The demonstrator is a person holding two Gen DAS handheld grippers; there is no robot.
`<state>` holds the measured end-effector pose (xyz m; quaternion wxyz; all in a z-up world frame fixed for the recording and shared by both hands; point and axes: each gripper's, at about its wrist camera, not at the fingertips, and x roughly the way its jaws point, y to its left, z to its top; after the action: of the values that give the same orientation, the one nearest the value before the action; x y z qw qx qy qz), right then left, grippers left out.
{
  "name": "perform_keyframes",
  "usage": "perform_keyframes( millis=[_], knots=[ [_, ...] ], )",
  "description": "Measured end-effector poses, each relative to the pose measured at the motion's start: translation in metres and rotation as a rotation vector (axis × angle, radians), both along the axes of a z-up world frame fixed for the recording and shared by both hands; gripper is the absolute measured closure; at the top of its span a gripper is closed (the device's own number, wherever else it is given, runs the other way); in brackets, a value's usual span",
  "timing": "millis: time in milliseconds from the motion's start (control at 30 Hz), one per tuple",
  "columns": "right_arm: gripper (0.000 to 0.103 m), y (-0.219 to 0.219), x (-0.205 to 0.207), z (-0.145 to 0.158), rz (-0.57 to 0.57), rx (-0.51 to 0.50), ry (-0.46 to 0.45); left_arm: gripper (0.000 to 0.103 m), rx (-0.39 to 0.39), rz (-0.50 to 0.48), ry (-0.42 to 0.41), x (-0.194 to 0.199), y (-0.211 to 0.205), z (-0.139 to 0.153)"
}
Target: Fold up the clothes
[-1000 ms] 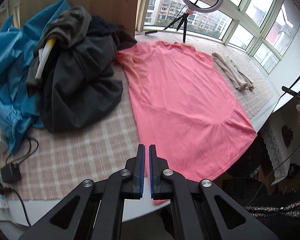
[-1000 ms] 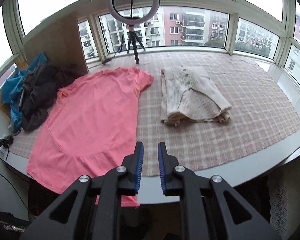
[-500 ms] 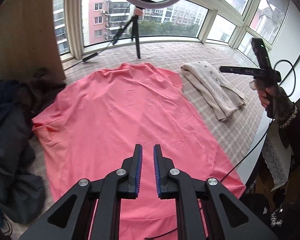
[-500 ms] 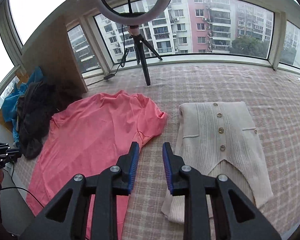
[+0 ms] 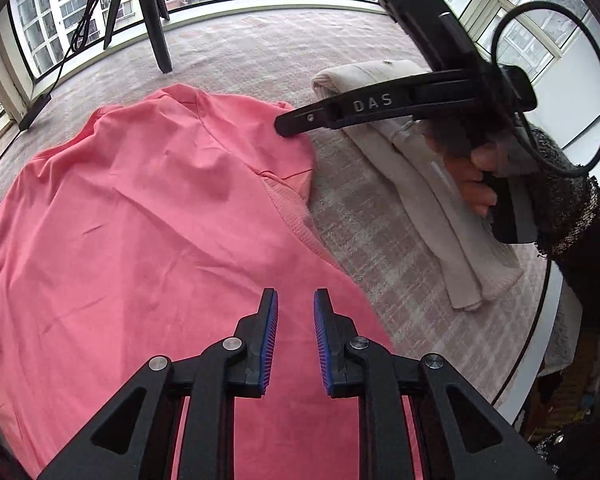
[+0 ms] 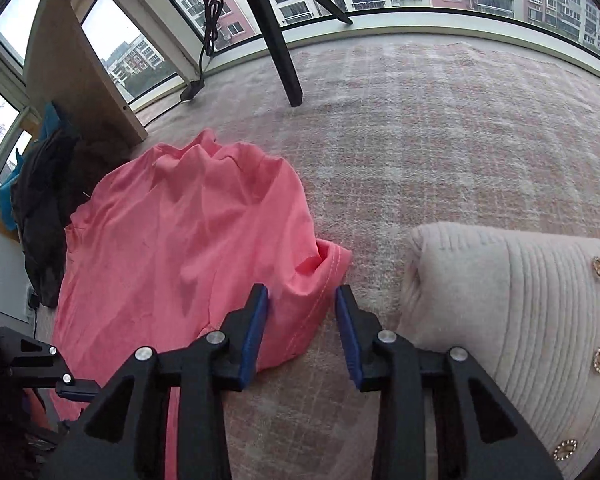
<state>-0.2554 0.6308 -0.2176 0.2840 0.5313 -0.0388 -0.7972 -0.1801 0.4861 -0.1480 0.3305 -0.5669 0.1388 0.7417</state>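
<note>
The pink shirt [image 5: 148,216] lies spread out on the checked cloth [image 6: 440,132] of the table, just beside a folded cream cardigan [image 6: 520,320]. The left tongs [image 5: 296,304] hang over the shirt's middle, a little apart, with nothing between them. The right tongs [image 6: 302,294] are closing around the shirt's sleeve [image 6: 320,276] (pads not pressing it yet).

Smooth matt pink cloth shirt [image 5: 140,220], ribbed knit cardigan [image 6: 520,300]
</note>
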Motion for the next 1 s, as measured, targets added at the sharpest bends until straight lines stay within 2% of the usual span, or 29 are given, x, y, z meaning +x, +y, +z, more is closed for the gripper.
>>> perform_keyframes(
  millis=[33, 100, 167, 267, 367, 433, 500, 533, 633, 667, 733, 767, 933, 1000],
  knots=[
    [0.101, 0.0, 0.0, 0.001, 0.017, -0.01, 0.012, 0.085, -0.029, 0.008, 0.004, -0.002, -0.004, -0.006],
    [0.101, 0.006, 0.0, 0.011, 0.009, -0.045, 0.046, 0.085, -0.075, 0.033, -0.003, -0.005, -0.016, -0.016],
    [0.101, 0.022, 0.0, 0.031, -0.04, -0.107, 0.106, 0.085, -0.064, 0.057, -0.008, -0.006, -0.029, -0.017],
    [0.101, 0.017, -0.004, 0.036, -0.018, -0.075, 0.129, 0.087, -0.09, 0.091, 0.0, -0.009, -0.04, -0.013],
    [0.101, 0.013, -0.008, 0.039, 0.004, -0.05, 0.146, 0.087, -0.065, 0.108, 0.003, -0.012, -0.041, -0.003],
    [0.101, 0.012, -0.011, 0.033, 0.014, -0.1, 0.101, 0.086, -0.019, 0.097, 0.002, -0.012, -0.032, 0.005],
    [0.101, 0.008, -0.01, 0.034, 0.025, -0.101, 0.109, 0.076, -0.005, 0.062, 0.025, -0.012, -0.019, 0.012],
    [0.101, 0.006, -0.009, 0.035, 0.03, -0.095, 0.115, 0.073, -0.018, 0.047, 0.051, -0.012, -0.014, 0.014],
    [0.101, 0.0, -0.01, 0.03, 0.051, 0.019, 0.126, 0.074, -0.036, 0.06, 0.081, -0.025, -0.016, 0.016],
    [0.101, -0.001, -0.01, 0.027, 0.054, 0.055, 0.124, 0.074, -0.043, 0.082, 0.087, -0.031, -0.023, 0.017],
    [0.088, 0.007, -0.009, 0.022, 0.038, 0.101, 0.105, 0.074, -0.057, 0.141, 0.097, -0.04, -0.045, 0.017],
    [0.086, 0.011, -0.009, 0.021, 0.028, 0.116, 0.097, 0.075, -0.061, 0.17, 0.1, -0.042, -0.059, 0.019],
    [0.085, 0.035, -0.003, 0.036, -0.023, 0.006, 0.119, 0.074, -0.122, 0.322, 0.142, -0.057, -0.145, 0.031],
    [0.085, 0.023, -0.002, 0.043, 0.001, 0.022, 0.141, 0.074, -0.174, 0.396, 0.171, -0.068, -0.188, 0.036]
  ],
)
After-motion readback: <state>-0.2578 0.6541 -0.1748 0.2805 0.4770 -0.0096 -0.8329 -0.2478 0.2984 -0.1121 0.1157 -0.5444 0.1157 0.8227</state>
